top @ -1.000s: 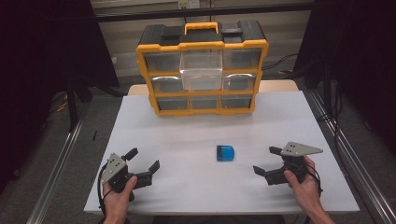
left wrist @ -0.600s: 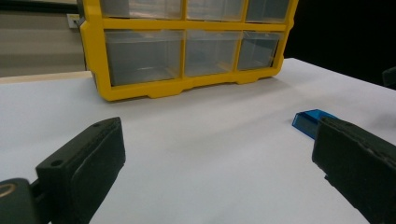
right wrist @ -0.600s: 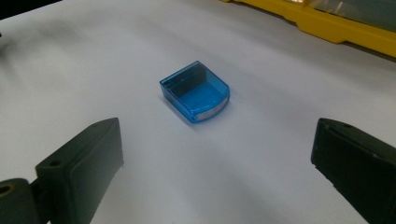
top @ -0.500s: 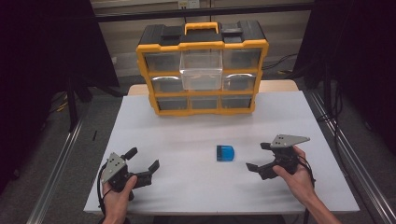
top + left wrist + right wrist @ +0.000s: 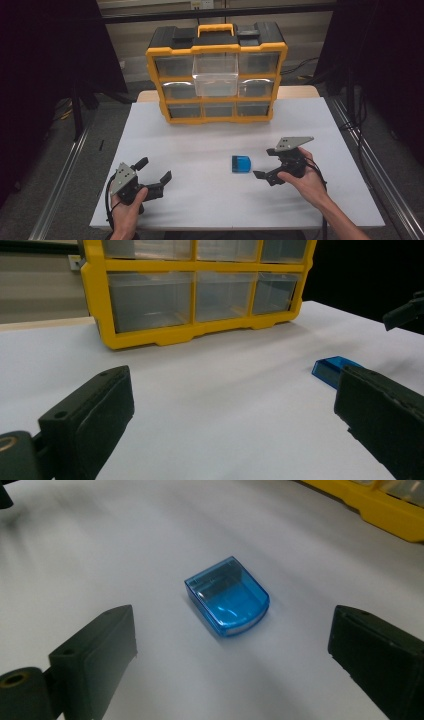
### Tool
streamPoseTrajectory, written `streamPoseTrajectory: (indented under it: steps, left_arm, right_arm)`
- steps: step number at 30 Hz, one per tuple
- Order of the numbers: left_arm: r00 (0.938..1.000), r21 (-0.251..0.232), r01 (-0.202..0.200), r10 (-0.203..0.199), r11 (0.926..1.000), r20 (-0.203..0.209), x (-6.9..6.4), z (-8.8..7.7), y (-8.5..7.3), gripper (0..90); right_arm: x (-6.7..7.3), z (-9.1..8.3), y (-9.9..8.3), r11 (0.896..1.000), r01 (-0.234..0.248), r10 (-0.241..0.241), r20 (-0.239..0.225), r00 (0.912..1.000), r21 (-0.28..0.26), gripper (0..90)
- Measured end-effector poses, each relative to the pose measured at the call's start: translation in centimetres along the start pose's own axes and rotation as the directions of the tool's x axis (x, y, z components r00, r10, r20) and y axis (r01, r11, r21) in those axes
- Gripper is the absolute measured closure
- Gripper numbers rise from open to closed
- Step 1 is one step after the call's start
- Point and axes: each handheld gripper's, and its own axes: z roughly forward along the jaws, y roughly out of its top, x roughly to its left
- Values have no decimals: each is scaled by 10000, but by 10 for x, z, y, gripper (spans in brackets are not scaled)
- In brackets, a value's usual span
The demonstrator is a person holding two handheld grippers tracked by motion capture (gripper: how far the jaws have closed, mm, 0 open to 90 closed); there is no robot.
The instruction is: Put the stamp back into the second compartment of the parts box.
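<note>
Down at the near edge of the white bench (image 5: 210,145), the left claw (image 5: 152,172) sits low in the person's left hand (image 5: 127,207), its jaws spread wide with bare bench between them. From the left gripper view those two black jaws frame open white surface, with a corner of the blue box peeking past the right-hand jaw.

Across on the other side, the right claw (image 5: 266,164) is in the right hand (image 5: 307,182), grey plate on top, jaws pointed toward the middle of the bench. They stand apart, and they have just been closing a little, nothing pressed between them. The right gripper view looks straight over its own jaws (image 5: 230,645) at the small blue box (image 5: 227,596), which lies flat on the bench ahead of the tips, touching neither jaw.

From the high view, the blue box (image 5: 241,163) rests just beside the right claw's tips, near the middle of the bench and well apart from the left claw.

Farther back stands the yellow and black drawer organiser (image 5: 216,75) at the far edge, upright, handle on top. One clear drawer (image 5: 216,75) in its top middle slot is pulled out toward us.
</note>
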Motion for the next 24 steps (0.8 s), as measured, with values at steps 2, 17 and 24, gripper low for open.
streamPoseTrajectory:
  steps: [2,17,24]
  left_arm:
    - [10000,56,-79,79,10000,7,1,-1,0,28]
    - [10000,33,-27,28,10000,-65,0,2,1,28]
    - [10000,56,14,-14,10000,-33,1,1,1,28]
  right_arm:
    - [0,5,8,9999,80,-79,-29,10000,96,70]
    - [1,33,47,9926,812,-759,-611,9952,903,75]
    - [-4,51,64,9700,1300,-1131,-918,9893,2054,89]
